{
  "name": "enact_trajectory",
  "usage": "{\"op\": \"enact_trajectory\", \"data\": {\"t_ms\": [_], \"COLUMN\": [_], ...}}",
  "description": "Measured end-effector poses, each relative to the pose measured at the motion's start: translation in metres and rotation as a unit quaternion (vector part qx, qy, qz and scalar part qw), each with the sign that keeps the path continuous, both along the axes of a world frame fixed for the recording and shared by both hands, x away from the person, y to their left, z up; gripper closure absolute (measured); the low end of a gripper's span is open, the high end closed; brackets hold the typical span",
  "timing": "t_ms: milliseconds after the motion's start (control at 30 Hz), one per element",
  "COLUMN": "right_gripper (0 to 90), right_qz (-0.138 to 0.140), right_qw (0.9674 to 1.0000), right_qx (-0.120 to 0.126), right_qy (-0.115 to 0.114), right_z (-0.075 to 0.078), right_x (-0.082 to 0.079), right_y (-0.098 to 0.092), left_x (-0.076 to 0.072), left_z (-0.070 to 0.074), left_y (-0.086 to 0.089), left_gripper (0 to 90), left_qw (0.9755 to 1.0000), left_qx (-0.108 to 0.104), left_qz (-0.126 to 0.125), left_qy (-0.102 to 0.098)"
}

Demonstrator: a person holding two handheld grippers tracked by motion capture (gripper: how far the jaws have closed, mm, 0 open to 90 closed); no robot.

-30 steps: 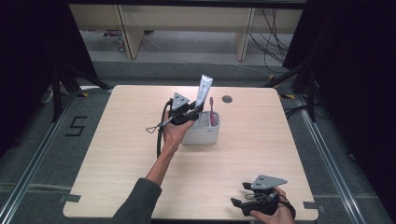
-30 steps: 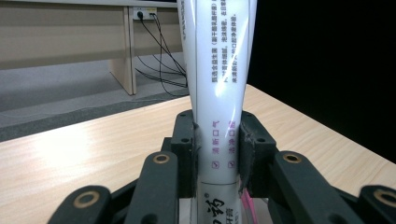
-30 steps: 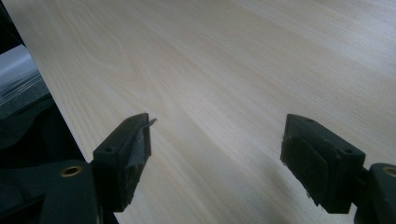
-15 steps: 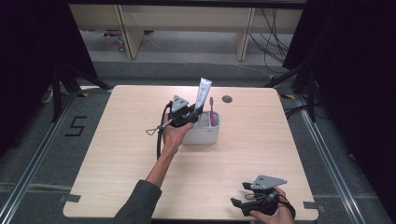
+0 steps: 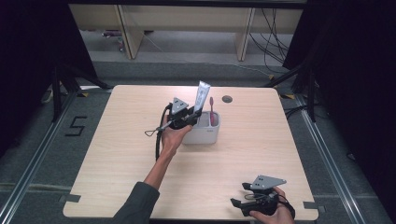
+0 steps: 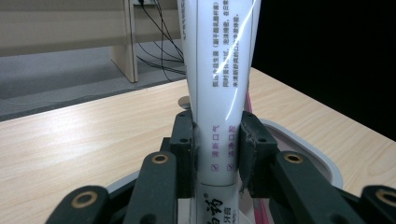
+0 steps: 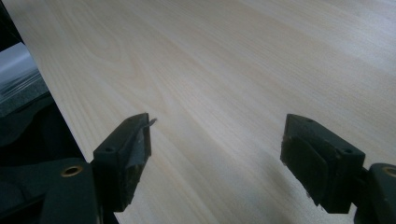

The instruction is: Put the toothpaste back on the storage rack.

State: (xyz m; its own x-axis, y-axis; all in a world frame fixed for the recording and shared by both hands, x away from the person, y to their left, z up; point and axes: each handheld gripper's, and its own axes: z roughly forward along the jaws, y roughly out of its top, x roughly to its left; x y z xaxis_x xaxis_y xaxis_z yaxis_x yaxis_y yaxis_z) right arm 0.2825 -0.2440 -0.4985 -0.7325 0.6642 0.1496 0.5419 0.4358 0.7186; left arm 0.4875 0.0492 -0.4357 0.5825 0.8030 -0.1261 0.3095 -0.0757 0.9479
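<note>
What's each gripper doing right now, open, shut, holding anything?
Left gripper: shut on the toothpaste tube, upright over the white holder.
Right gripper: open, nothing between its jaws, low over the table.

I see a pale wooden table (image 5: pixel 116 154); a white holder (image 5: pixel 205 135) stands on it near the far edge, beside a round grommet hole (image 5: pixel 227 99).

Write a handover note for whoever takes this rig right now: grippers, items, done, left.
Left gripper: shut on the toothpaste tube, held upright over the white holder.
Right gripper: open, nothing between its jaws, at the near right of the table.
Pink toothbrush: standing in the holder.
Done: tube gripped.
Left: probably lower the tube into the holder, then release.
</note>
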Motion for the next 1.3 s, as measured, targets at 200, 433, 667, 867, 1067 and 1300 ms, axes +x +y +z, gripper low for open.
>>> {"op": "enact_trajectory", "data": {"t_ms": [200, 433, 667, 867, 1067, 1300], "right_gripper": [25.2, 25.2, 25.1, 25.1, 25.2, 25.2], "right_qz": [0.001, 0.004, 0.004, 0.006, 0.004, 0.004], "right_qw": [1.0000, 1.0000, 1.0000, 1.0000, 1.0000, 1.0000], "right_qx": [-0.001, -0.001, -0.001, -0.002, -0.001, -0.001], "right_qy": [0.000, -0.002, -0.001, 0.000, -0.001, -0.001], "right_z": [0.000, 0.000, 0.000, 0.000, -0.001, 0.000], "right_x": [0.000, 0.001, 0.001, 0.001, 0.001, 0.001], "right_y": [0.000, 0.000, 0.000, 0.000, 0.000, 0.000], "left_x": [-0.001, -0.002, -0.007, -0.011, -0.011, -0.014], "left_z": [-0.003, -0.006, 0.006, 0.020, 0.018, 0.021], "left_y": [-0.001, 0.002, 0.009, 0.014, 0.016, 0.019], "left_gripper": [69.8, 69.0, 68.0, 65.0, 61.7, 58.2], "left_qw": [1.0000, 0.9999, 0.9998, 0.9998, 0.9999, 0.9999], "left_qx": [0.005, 0.014, -0.010, -0.004, 0.001, 0.007], "left_qz": [0.001, 0.005, 0.009, 0.008, 0.011, 0.008], "left_qy": [0.004, 0.008, -0.012, -0.015, -0.003, 0.003]}}
